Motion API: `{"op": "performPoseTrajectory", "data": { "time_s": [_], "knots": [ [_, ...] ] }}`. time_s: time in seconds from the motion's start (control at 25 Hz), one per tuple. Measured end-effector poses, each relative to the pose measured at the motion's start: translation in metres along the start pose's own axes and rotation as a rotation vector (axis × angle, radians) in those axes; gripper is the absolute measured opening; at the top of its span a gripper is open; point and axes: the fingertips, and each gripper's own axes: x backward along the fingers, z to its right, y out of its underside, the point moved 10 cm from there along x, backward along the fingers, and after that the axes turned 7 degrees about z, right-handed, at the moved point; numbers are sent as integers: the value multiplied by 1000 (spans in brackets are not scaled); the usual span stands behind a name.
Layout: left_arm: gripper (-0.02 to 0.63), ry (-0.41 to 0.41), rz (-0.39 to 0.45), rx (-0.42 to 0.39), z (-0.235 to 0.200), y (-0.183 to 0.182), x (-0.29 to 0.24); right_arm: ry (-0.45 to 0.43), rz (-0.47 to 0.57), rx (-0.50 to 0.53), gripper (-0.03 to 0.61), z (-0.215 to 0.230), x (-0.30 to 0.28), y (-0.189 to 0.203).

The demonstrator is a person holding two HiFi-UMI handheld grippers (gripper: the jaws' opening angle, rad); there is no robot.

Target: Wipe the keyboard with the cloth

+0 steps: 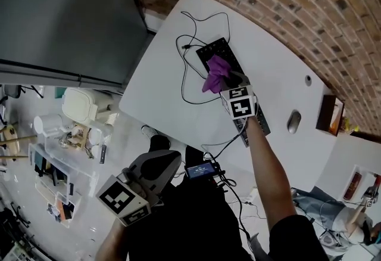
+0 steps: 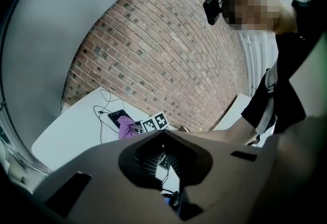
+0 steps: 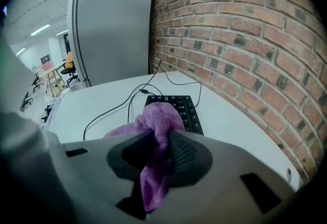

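Right claw [image 1: 229,82] is clamped on the purple cloth [image 1: 215,73]. In the right gripper view this claw [image 3: 156,138] pinches a bunched fold between its jaws, with a loose tail hanging below and a rounded wad bulging past the tips. As far as the head view shows, that wad lies on the black keyboard [image 1: 217,48], toward its far end, on the white counter [image 1: 161,75] near the brick wall.

What the next stroke turns on is the keyboard's long axis. In the head view it slants from upper left, far from the person, to lower right under the right forearm. From the claw's own camera the keyboard [image 3: 180,105] leads straight ahead, with bare keys just beyond the cloth and the rest back beneath the claw. Wiping, as I judge it, means sliding along that line, not across it.

Left claw [image 1: 168,159] hangs low beside the person's body, well apart from the keyboard. In its own view this claw [image 2: 163,132] has its tips together on nothing, so the right hand is plainly the nearer one. A thin cable [image 1: 184,33] loops off the keyboard's far end and could snag
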Motion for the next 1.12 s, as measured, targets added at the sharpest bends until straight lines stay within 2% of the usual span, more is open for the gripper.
{"op": "performPoseTrajectory", "data": {
  "time_s": [0.64,1.12],
  "knots": [
    [15,69,-47,-42,35,13,-31,-15,-2,-69,94,-2,56,55],
    [15,109,-64,-87,65,15,-54,-22,-8,-162,94,1,106,102]
  ]
}}
